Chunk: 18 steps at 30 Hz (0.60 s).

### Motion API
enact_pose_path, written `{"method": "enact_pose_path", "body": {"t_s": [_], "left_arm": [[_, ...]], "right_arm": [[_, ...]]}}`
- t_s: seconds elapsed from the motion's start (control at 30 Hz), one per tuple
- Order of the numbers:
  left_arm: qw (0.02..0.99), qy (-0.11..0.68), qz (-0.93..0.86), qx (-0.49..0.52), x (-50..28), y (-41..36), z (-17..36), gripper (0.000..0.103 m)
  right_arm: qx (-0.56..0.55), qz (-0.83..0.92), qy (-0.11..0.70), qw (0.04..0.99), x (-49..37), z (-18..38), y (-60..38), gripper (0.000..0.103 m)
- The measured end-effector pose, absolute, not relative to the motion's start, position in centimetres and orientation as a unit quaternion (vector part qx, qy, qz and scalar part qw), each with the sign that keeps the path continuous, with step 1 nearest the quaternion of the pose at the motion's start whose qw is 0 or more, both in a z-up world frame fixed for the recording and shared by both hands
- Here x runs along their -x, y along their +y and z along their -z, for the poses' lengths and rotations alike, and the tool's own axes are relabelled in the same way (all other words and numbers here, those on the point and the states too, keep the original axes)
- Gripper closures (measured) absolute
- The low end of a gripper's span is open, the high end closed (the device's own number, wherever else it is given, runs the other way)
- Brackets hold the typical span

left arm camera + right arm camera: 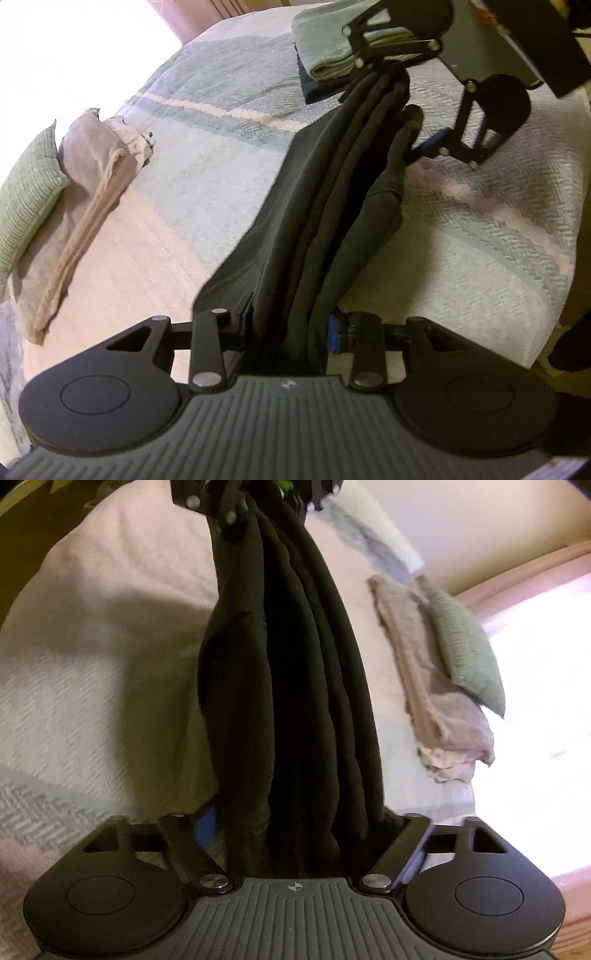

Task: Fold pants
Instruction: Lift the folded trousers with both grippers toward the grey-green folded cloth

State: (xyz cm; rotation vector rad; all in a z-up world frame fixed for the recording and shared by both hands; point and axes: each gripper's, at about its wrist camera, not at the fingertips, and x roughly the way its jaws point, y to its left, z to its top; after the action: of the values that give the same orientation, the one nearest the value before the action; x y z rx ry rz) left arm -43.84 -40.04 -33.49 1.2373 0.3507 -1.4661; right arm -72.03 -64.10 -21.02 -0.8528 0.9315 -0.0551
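Dark pants point(332, 206) hang bunched in long folds, stretched between the two grippers above the bed. My left gripper point(288, 328) is shut on one end, at the bottom of the left wrist view. The other end is held by my right gripper point(402, 99), shut on the cloth at the upper right. In the right wrist view the pants point(295, 686) run from my right gripper point(299, 834) up to the left gripper point(266, 506) at the top edge. One flap of the pants droops down on the side.
The bed's herringbone cover point(480, 229) lies below. A folded pale green cloth point(328, 44) sits on a dark folded item at the far end. Beige pants point(92, 184) and a green pillow point(26, 192) lie at the left, by a bright window.
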Motion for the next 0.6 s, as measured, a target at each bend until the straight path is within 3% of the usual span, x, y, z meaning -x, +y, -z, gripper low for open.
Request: {"method": "enact_pose_path", "body": {"t_s": [0.07,0.13,0.6], "left_arm": [[0.558,0.143,0.622,-0.531,44.4,-39.5,34.2,0.070],[0.551,0.129,0.619,-0.544,45.2,-38.9,34.4,0.070],[0.497,0.117,0.662,-0.548,45.6,-36.6,27.6,0.070]], "right_arm": [[0.388,0.018,0.454,0.802,72.1,21.1,-64.0,0.060],[0.369,0.017,0.475,0.799,71.9,20.7,-63.9,0.066],[0.269,0.017,0.539,0.798,73.4,10.2,-60.4,0.069]]}}
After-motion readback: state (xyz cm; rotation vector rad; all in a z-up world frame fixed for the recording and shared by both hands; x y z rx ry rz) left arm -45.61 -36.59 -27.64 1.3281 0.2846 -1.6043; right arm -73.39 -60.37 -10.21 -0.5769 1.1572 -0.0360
